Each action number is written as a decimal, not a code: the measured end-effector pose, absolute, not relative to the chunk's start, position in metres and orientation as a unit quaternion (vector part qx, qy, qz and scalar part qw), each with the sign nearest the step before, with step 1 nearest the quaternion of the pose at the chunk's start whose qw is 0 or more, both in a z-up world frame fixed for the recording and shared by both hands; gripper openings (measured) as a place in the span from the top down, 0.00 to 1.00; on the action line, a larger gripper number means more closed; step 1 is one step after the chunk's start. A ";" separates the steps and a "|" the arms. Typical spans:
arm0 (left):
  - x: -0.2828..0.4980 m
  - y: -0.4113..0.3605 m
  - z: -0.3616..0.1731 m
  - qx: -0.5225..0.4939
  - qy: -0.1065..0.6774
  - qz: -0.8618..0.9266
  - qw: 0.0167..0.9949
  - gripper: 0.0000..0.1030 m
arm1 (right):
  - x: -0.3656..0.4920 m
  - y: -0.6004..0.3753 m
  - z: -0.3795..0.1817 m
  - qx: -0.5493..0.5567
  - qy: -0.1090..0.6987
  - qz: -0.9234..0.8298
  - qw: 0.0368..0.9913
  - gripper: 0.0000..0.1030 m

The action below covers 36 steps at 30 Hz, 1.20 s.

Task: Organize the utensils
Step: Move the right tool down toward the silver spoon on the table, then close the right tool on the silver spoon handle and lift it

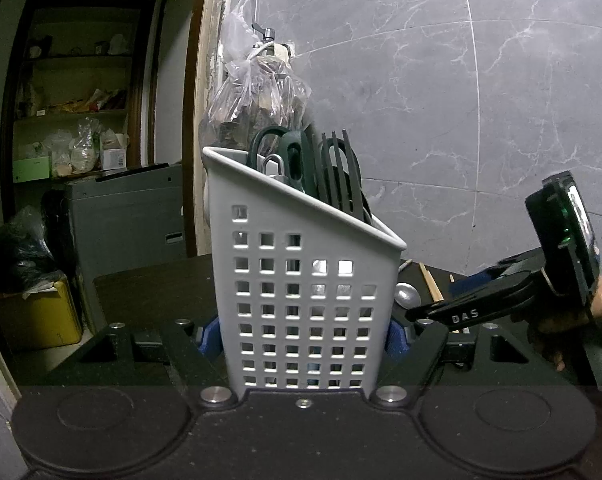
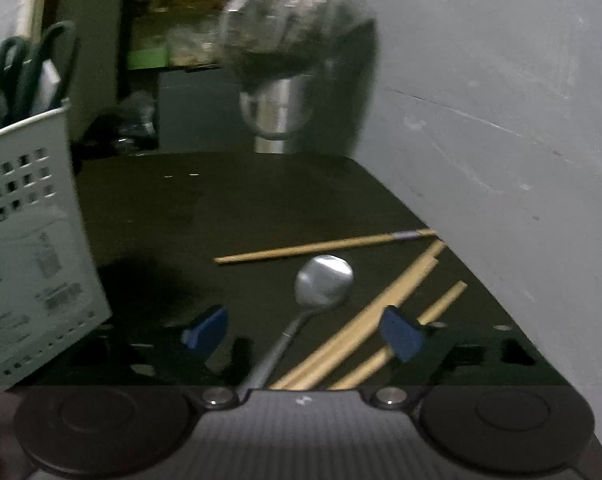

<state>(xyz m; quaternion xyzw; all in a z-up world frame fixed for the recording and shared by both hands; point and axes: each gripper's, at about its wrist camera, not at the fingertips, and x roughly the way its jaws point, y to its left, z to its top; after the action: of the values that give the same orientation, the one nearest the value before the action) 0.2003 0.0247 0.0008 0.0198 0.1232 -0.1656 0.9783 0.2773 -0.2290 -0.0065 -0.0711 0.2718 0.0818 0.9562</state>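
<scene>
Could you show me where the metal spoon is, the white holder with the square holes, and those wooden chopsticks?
Spoon [image 2: 324, 280]: right wrist view, on its bowl.
White holder [image 1: 301, 300]: left wrist view, on its perforated front wall.
Chopsticks [image 2: 365, 312]: right wrist view, on a shaft beside the spoon.

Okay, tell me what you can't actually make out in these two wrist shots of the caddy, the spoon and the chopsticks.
- Left wrist view: the white caddy hides most of the spoon and chopsticks; the scissors show handles only.
- Right wrist view: the spoon's handle end goes under the right gripper body.
- Right wrist view: motion blur makes the caddy label unreadable.
- Right wrist view: the hanging plastic bag, cut by the top edge, covers the metal cup's top.
</scene>
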 end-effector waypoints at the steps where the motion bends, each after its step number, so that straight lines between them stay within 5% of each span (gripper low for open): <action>1: 0.200 0.025 0.001 0.020 0.123 -0.166 0.978 0.26 | 0.280 -0.228 -0.007 -0.068 0.276 0.090 0.954 0.30; 6: 0.200 0.025 0.001 0.019 0.123 -0.166 0.978 0.26 | 0.287 -0.223 -0.011 -0.055 0.289 0.116 0.949 0.66; 15: 0.200 0.024 0.001 0.020 0.123 -0.165 0.978 0.25 | 0.279 -0.234 -0.017 -0.018 0.309 0.111 0.944 0.88; 32: 0.200 0.024 0.001 0.020 0.124 -0.166 0.978 0.26 | 0.190 -0.210 -0.009 -0.008 0.366 0.226 0.902 0.88; 36: 0.200 0.024 0.001 0.020 0.124 -0.166 0.978 0.26 | 0.176 -0.200 -0.005 -0.014 0.369 0.261 0.892 0.65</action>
<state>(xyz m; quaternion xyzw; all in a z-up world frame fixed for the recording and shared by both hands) 0.2001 0.0240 0.0006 0.0202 0.1238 -0.1656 0.9782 0.1762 -0.1996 -0.0052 -0.0141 0.3690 0.2607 0.8920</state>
